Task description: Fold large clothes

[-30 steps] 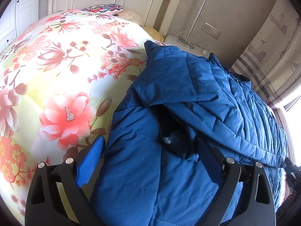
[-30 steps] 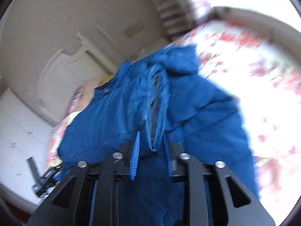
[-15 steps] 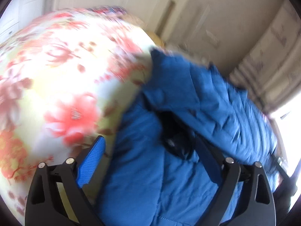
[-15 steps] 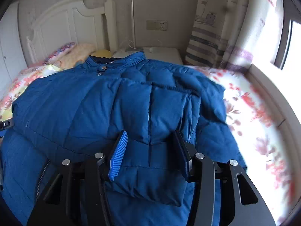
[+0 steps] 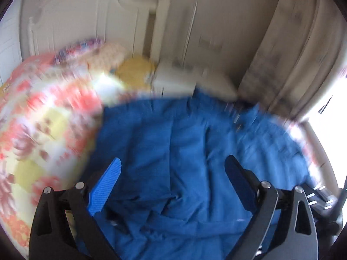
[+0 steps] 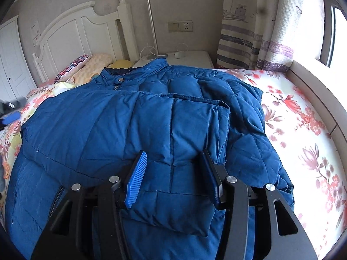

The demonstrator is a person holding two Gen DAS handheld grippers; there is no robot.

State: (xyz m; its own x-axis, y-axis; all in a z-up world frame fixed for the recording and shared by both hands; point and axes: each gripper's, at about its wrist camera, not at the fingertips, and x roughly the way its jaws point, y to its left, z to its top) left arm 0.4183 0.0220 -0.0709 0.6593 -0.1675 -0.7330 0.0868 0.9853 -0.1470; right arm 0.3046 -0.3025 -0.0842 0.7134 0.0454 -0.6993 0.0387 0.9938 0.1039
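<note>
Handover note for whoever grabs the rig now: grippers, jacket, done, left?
Left gripper: jaws wide open, nothing between the pads, over the jacket's left side; that view is blurred.
Right gripper: jaws part open either side of the folded-in sleeve; pads do not appear to press it.
Blue puffer jacket: on the floral bedspread, collar toward the headboard.
Done: one sleeve laid across the body.
Left: other side, then fold the body.

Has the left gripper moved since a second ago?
Yes. The left gripper has swung toward the window side: the blue jacket now fills the span between its open fingers, and the white nightstand sits mid-frame instead of right of centre.
</note>
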